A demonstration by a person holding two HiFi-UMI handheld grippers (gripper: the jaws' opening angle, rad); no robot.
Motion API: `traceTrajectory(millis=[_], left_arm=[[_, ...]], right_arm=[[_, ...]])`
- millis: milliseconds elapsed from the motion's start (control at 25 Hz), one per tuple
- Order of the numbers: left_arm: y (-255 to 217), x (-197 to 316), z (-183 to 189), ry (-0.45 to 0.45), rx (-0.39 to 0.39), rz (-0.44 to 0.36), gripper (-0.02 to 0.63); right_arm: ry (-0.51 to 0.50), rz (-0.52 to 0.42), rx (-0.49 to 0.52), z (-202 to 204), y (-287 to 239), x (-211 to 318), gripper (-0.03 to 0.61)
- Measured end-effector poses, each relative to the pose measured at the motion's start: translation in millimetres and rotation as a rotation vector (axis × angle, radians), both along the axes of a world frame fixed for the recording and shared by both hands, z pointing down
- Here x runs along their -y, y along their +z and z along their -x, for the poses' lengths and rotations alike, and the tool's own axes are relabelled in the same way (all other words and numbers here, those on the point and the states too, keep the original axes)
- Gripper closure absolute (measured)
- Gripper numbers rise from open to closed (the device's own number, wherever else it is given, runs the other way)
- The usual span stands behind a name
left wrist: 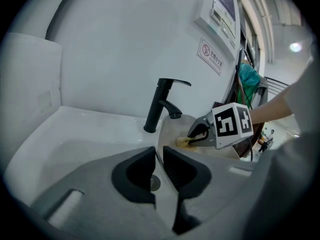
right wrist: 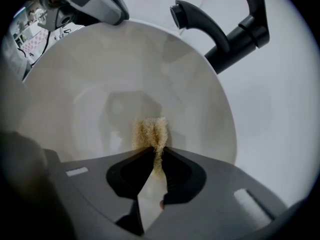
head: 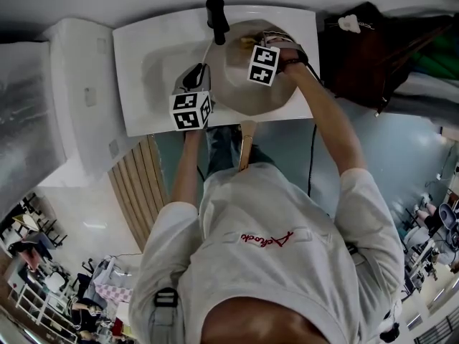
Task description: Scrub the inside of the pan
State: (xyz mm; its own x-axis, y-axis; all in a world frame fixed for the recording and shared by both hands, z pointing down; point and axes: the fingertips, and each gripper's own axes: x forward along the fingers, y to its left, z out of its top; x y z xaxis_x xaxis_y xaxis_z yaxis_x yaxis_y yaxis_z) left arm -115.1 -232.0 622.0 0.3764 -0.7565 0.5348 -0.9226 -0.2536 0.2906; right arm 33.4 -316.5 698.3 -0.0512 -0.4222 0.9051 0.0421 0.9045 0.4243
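A pale, wide pan (head: 240,92) sits tilted in the white sink (head: 143,56), with its wooden handle (head: 247,143) pointing toward the person. My left gripper (head: 199,74) is shut on the pan's thin near rim (left wrist: 159,151), which runs between its jaws. My right gripper (head: 252,45) reaches into the pan and is shut on a yellow scouring pad (right wrist: 149,131). The pad presses against the pan's inner wall (right wrist: 100,84). In the left gripper view, the right gripper (left wrist: 196,135) and the pad (left wrist: 182,142) show just below the tap.
A black faucet (head: 216,18) stands at the back of the sink, its spout (right wrist: 192,16) hanging over the pan's far edge. The sink drain (left wrist: 155,182) lies under the left jaws. A dark bag (head: 366,49) sits to the right. A white unit (head: 72,92) flanks the left.
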Motion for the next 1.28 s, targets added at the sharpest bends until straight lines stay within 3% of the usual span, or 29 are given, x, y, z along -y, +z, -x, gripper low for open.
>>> traceTrajectory(millis=[640, 1280], left_arm=[[-0.5, -0.2, 0.1, -0.01, 0.003, -0.006, 0.565], [-3.4, -0.1, -0.6, -0.024, 0.0, -0.019, 0.565]], right_arm=[[-0.005, 0.066, -0.085, -43.2, 13.2, -45.9, 0.515], [-0.115, 0.164, -0.135, -36.8, 26.0, -112.4, 0.515]])
